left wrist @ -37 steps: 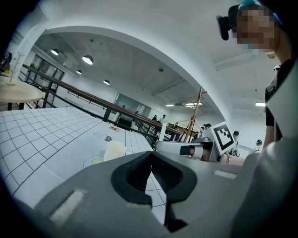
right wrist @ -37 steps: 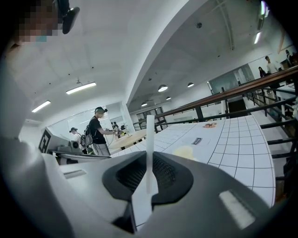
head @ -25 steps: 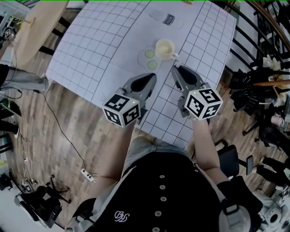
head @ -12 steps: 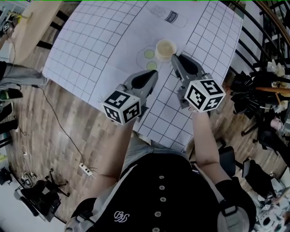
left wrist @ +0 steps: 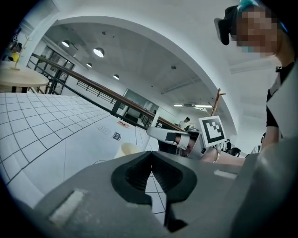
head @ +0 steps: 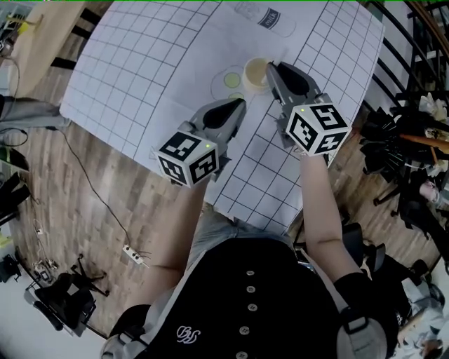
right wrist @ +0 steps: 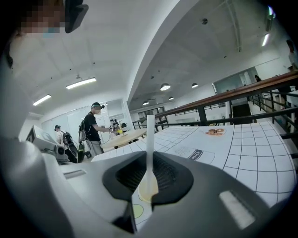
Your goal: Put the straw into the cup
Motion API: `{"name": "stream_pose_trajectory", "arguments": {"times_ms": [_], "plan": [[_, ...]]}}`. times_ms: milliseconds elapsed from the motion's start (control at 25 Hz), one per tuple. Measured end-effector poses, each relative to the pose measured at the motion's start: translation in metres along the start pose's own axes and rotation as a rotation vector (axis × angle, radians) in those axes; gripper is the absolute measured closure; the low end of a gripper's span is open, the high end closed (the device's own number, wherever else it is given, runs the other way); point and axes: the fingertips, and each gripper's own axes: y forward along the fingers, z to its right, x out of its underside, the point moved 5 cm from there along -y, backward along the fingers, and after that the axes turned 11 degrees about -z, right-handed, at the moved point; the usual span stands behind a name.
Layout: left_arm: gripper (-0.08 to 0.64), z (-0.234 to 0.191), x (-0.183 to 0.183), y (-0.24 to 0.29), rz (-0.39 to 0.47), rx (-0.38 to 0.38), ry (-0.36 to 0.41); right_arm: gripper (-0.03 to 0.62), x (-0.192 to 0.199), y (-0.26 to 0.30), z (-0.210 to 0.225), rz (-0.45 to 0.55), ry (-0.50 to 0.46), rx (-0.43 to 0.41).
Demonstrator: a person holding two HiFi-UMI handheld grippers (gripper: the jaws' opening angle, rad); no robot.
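A pale cup (head: 255, 70) stands on the white gridded mat (head: 140, 63), and in the left gripper view the cup (left wrist: 128, 149) shows just past the jaws. My right gripper (head: 271, 69) sits close by the cup's right rim. It is shut on a thin white straw (right wrist: 150, 135), which stands upright between the jaws. My left gripper (head: 240, 105) is a little nearer to me than the cup, with its jaws shut and nothing between them (left wrist: 151, 155). The straw cannot be made out in the head view.
Two green circles (head: 231, 77) are printed on the mat left of the cup. A flat milk label (head: 272, 21) lies at the far edge. The mat's near edge (head: 245, 210) runs close to my body. Dark chairs and clutter (head: 407, 140) stand at the right.
Both grippers have moved away from me toward the cup. The right jaws went from short of the cup to beside its rim. The straw stays held.
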Motion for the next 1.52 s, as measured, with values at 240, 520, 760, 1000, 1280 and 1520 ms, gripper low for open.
{"name": "stream_pose_trajectory", "arguments": {"times_ms": [240,520,760,1000,1280,1520], "plan": [[0.561,-0.007,-0.003,0.009,-0.005,0.005,-0.002,0.551,0.013,0.012,0.009,-0.046,-0.002,0.001],[0.561,-0.009,-0.006,0.014,-0.003,0.004,0.001,0.551,0.031,0.017,0.013,-0.114,-0.036,0.037],[0.561,-0.008,-0.005,0.014,-0.006,0.004,-0.002,0.551,0.039,0.02,0.01,-0.151,-0.049,0.035],[0.561,-0.006,-0.003,0.014,-0.012,0.007,0.001,0.552,0.047,0.023,0.009,-0.182,-0.051,0.034],[0.561,-0.01,0.0,0.012,-0.005,-0.006,-0.014,0.547,0.051,0.025,0.008,-0.193,-0.046,0.035],[0.561,-0.009,0.0,0.011,-0.001,-0.009,-0.013,0.481,0.051,0.022,0.01,-0.183,-0.046,0.05]]}}
